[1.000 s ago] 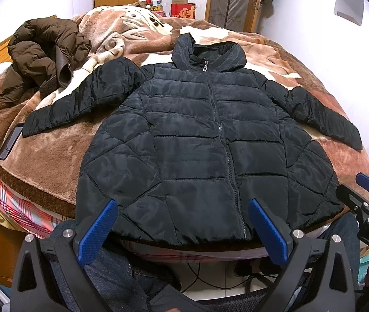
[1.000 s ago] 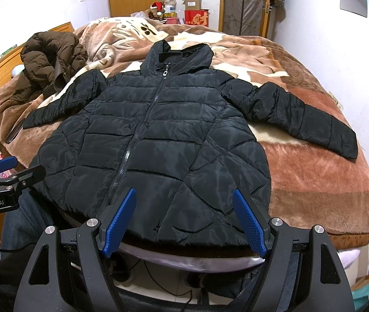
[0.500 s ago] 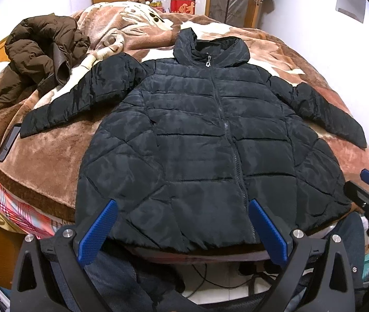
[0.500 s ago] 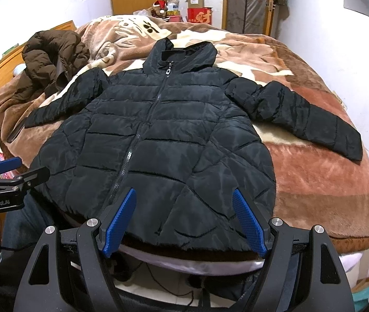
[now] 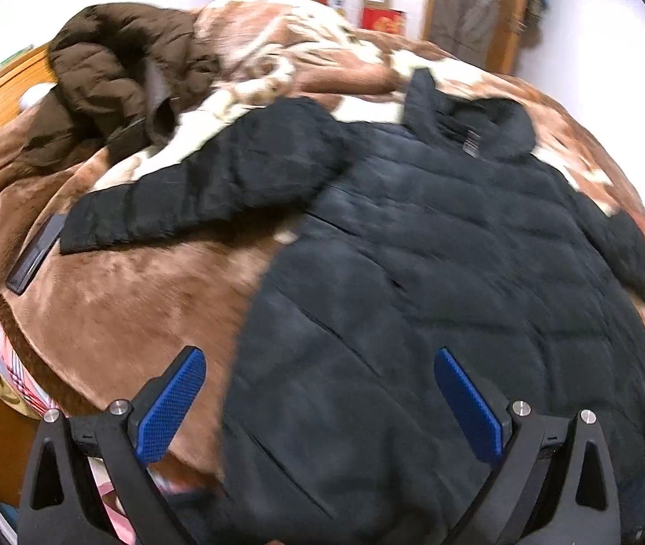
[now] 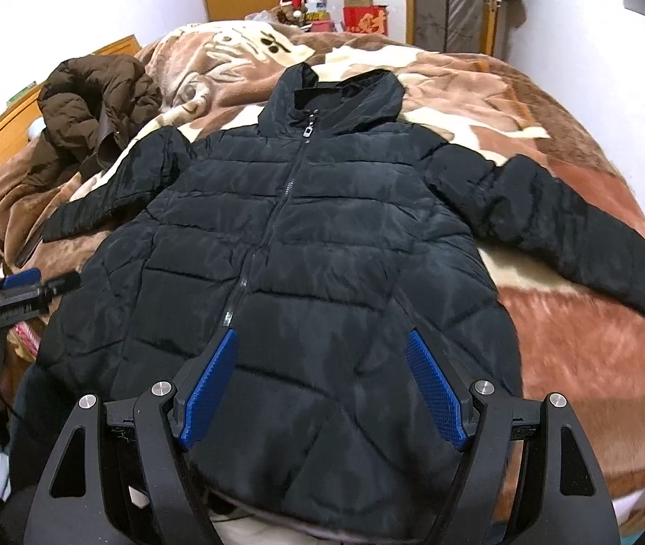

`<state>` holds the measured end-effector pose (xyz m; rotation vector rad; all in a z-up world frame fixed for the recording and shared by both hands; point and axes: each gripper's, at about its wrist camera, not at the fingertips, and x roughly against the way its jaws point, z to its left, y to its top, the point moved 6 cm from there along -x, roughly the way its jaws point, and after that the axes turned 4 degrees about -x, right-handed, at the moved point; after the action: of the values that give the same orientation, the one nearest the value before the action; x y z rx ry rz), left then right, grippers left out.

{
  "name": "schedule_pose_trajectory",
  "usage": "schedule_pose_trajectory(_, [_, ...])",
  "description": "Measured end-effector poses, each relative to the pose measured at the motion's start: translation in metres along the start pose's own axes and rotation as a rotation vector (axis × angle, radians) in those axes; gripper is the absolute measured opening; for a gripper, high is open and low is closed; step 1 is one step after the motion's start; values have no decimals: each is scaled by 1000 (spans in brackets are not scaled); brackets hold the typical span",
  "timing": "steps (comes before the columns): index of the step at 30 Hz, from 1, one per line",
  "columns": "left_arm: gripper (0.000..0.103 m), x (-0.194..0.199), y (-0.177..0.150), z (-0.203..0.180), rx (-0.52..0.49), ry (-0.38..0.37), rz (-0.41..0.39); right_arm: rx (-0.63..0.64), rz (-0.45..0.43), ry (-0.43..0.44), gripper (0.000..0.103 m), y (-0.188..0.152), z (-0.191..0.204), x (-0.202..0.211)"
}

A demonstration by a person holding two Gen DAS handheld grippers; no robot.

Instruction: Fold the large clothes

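The jacket (image 6: 286, 245) lies flat, zipped, sleeves spread on the bed (image 6: 586, 363), ready for folding, so both grippers, left (image 5: 320, 404) and right (image 6: 322, 386), hover spread wide, holding nothing.

1. Black puffer jacket (image 6: 304, 245) lay flat, zipped, covering most of the near bed; both sleeves spread outward.
2. Bare brown plush blanket (image 5: 141, 299) was open between the jacket's left sleeve (image 5: 195, 195) and its hem: free lane for the left gripper (image 5: 318, 402), jaws wide and holding nothing.
3. Dark flat phone-like object (image 5: 34, 256) lay just beside that sleeve's cuff, at the bed edge.
4. Brown jacket (image 6: 91, 113) was heaped on the far left, near the sleeve.
5. Bare blanket below the right sleeve (image 6: 568, 231) was unobstructed.
6. Right gripper (image 6: 322, 390), jaws apart, hovered over the hem.
7. Boxes (image 6: 363, 13) stood well beyond the bed.
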<state>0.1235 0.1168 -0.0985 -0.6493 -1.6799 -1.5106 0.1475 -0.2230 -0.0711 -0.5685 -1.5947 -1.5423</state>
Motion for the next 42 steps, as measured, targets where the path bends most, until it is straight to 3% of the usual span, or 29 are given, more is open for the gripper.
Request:
schedule_pose_trajectory(5, [102,-35,25,48,98,85,-3,52,15,13,76,23,10,-31])
schedule_pose_trajectory(14, [99,-112,49,123,251,71,76,78,69,-36,76,50,15,-92])
schedule_pose_trajectory(25, [91,-178,56,211,523,99,84,-2,155,-58,76,50,-12,-140])
schedule_pose_trajectory(28, [89,-189,58,222,546,107,67,-22,175,-69,76,48,-21,-147])
schedule_pose_trajectory(31, [66,-195,67,218,512,114,50,-23,176,-90,76,47,-27,-149])
schedule_pose_trajectory(32, [45,-195,71,215,509,91,46,-21,176,-92,76,46,-28,-149])
schedule_pose_trajectory(33, [32,-193,75,214,508,68,43,-19,175,-93,76,46,-29,-148])
schedule_pose_trajectory(36, [20,-173,92,204,473,56,13,-15,169,-95,74,44,-30,-143])
schedule_pose_trajectory(42, [19,-92,145,164,371,-31,-137,-32,142,-85,72,40,-38,-120])
